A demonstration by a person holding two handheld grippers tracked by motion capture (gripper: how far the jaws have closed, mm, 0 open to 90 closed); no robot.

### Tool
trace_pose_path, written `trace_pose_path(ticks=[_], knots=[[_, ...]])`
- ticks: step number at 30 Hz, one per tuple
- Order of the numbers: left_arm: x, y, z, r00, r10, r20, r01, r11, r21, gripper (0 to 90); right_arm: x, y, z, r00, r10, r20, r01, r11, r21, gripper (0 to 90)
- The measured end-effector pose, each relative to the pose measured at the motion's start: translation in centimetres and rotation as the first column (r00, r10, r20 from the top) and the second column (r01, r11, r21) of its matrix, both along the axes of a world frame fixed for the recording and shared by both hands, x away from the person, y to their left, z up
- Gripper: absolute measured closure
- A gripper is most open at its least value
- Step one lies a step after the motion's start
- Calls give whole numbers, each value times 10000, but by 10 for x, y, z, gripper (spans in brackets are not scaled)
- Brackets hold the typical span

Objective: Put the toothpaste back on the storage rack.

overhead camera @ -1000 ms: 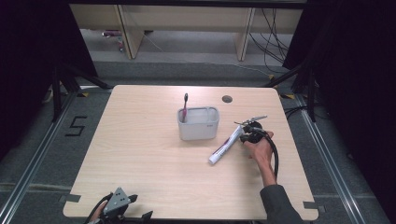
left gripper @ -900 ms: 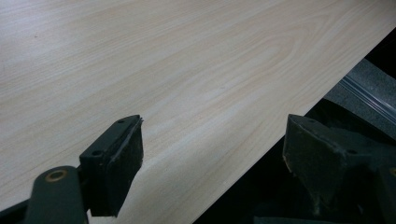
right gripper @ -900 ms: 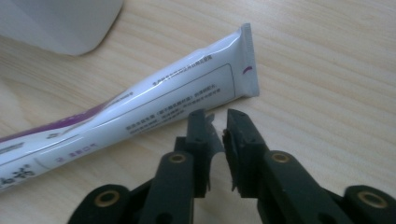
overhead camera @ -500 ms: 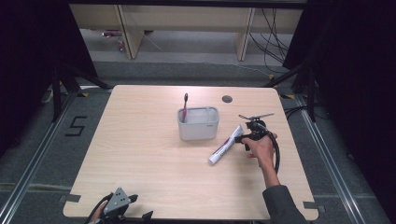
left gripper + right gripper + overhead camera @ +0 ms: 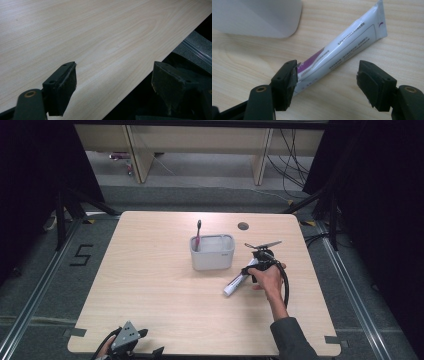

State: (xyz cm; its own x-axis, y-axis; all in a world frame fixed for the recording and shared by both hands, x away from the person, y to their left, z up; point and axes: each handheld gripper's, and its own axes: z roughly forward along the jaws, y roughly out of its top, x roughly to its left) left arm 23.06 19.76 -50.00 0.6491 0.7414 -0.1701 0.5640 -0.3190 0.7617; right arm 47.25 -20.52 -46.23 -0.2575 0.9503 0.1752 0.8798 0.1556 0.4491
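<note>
Toothpaste tube (image 5: 342,47) lay flat on the table (image 5: 150,295) toward its right edge, just beside the grey holder (image 5: 212,252). Right gripper (image 5: 327,82) had just been opening, jaws wide astride the tube without pressing. It looked light, soft and slippery, best pinched mid-body. Left gripper (image 5: 115,92) gaped empty at the near edge.

Light wooden table (image 5: 150,300) bearing a grey tub (image 5: 212,252) near its centre and a white toothpaste tube (image 5: 239,282) lying flat just beside it.
</note>
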Motion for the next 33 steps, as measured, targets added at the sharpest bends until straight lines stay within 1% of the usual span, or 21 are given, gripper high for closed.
trace_pose_path(ticks=[1, 4, 7, 8, 10, 11, 12, 14, 15, 18, 19, 20, 21, 24, 26, 27, 28, 29, 31, 32, 33], knots=[[0, 0, 0, 10000, 27, -7, -27, 10000, -72, 195, 2, 1, -4, 10000, 10, 67, -10, 10000, -41, 320], [0, 0, 0, 10000, 9, 3, -9, 10000, -24, 195, 3, 5, -5, 10000, -20, 75, 20, 10000, -35, 323], [0, 0, 0, 10000, 15, 5, -15, 9999, -110, 195, 4, 12, -5, 9999, -153, 36, 153, 9999, -59, 324], [0, 1, 1, 10000, -99, 7, 99, 9998, 191, 195, 5, 15, -7, 10000, -11, -58, 10, 10000, -93, 324], [0, 1, 1, 9999, -146, 8, 146, 9998, 131, 195, 6, 19, -10, 9999, -104, -32, 104, 9999, -135, 314], [0, 0, 0, 10000, 69, 13, -69, 9999, -90, 195, 7, 19, -11, 10000, 19, -59, -21, 9995, -314, 311], [0, 0, 0, 10000, 69, 13, -69, 9999, -90, 195, 6, 21, -11, 9994, -280, -200, 277, 9994, -184, 311], [0, 0, 0, 10000, 3, 3, -3, 9999, -106, 195, 7, 21, -10, 9988, -366, -337, 356, 9989, -296, 311], [0, 0, 0, 10000, 24, -4, -24, 9999, -111, 195, 7, 23, -8, 9964, -496, -681, 483, 9986, -212, 311], [0, 1, 1, 10000, -59, -9, 59, 10000, 25, 195, 8, 23, -9, 9974, -398, -597, 376, 9986, -368, 309], [-1, 0, 1, 10000, -89, 4, 89, 9999, -49, 195, 7, 27, -8, 9927, -828, -879, 818, 9965, -158, 309], [0, 2, 1, 9998, -187, 25, 186, 9996, 225, 195, 7, 27, -9, 9937, -731, -847, 714, 9972, -226, 311], [0, 0, 0, 10000, 20, -9, -20, 9999, -133, 195, 9, 24, -10, 9969, -396, -682, 366, 9983, -454, 320], [-1, 1, 1, 10000, -40, 2, 40, 10000, -46, 195, 9, 25, -11, 9963, -484, -711, 459, 9983, -359, 329], [-1, 1, 1, 9999, -100, 13, 100, 9999, -59, 195, 9, 24, -11, 9957, -449, -811, 412, 9981, -466, 355], [-1, 1, 1, 10000, -75, 9, 75, 10000, -59, 195, 10, 22, -12, 9959, -271, -860, 232, 9987, -451, 381], [-1, 1, 1, 10000, -75, 9, 75, 10000, -59, 195, 10, 22, -12, 9959, -271, -860, 232, 9987, -451, 381], [-1, 1, 1, 9998, -177, 28, 177, 9998, 3, 195, 9, 22, -12, 9947, -321, -979, 274, 9984, -491, 413], [-1, 1, 1, 9999, -170, 24, 170, 9999, -14, 195, 9, 21, -12, 9944, -262, -1019, 213, 9986, -490, 426], [-1, 2, 1, 9999, -169, 20, 169, 9999, -2, 195, 9, 20, -12, 9933, -248, -1129, 185, 9982, -562, 467], [-1, 1, 1, 9999, -158, 18, 158, 9999, -6, 195, 9, 20, -12, 9933, -248, -1129, 185, 9982, -562, 467]])
